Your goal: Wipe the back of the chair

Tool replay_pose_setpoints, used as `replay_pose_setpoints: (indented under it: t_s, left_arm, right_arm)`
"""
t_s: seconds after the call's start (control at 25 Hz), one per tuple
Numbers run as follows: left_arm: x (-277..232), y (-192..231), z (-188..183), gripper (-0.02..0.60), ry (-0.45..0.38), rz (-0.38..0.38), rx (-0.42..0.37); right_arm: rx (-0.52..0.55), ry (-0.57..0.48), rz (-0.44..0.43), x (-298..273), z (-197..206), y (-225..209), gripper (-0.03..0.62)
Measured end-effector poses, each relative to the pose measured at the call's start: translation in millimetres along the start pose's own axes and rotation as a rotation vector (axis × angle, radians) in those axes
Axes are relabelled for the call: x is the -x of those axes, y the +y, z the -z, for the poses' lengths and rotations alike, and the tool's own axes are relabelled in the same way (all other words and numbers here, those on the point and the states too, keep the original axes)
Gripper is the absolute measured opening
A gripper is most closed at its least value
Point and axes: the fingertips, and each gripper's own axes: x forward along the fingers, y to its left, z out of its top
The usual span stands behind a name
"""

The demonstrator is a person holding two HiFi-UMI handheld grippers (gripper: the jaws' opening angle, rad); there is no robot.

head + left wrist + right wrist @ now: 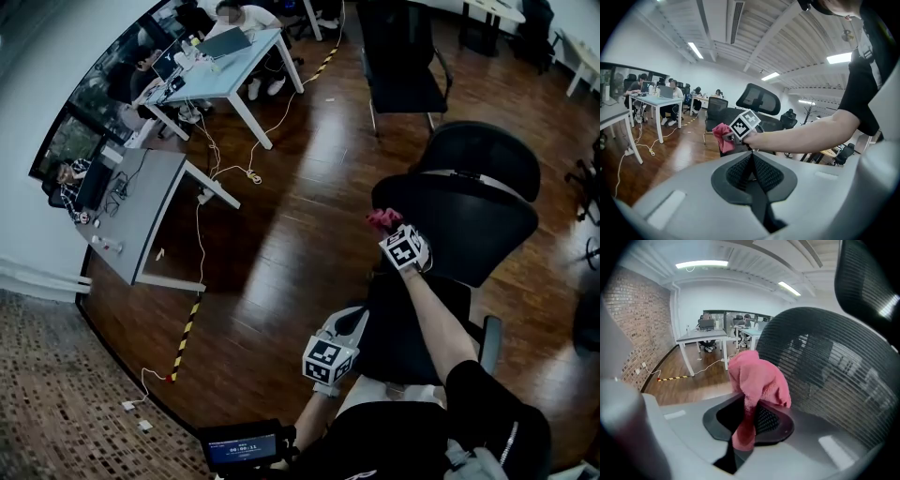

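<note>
Gripping a pink cloth (759, 380) with clenched fingers, the right gripper (394, 236) holds it just beside the chair back (469, 220), near its upper edge. The left gripper (753, 164) hangs well short of the chair back, fingers pressed together on nothing. Wiping looks barely begun, with nearly the whole mesh left.
</note>
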Motion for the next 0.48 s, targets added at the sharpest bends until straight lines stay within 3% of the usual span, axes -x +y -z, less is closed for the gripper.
replay_pose_setpoints:
  t_s: [0.2, 0.48]
  left_arm:
    - [-8.9, -4.7, 2.4, -0.009, 0.015, 0.010, -0.012]
    - [-37.7, -46.7, -1.4, -0.009, 0.033, 0.073, -0.050]
  right_arm:
    - [-0.026, 0.011, 0.024, 8.8, 19.6, -20.5, 0.040]
    - [-0.092, 0.016, 0.077, 45.7, 64.8, -63.0, 0.040]
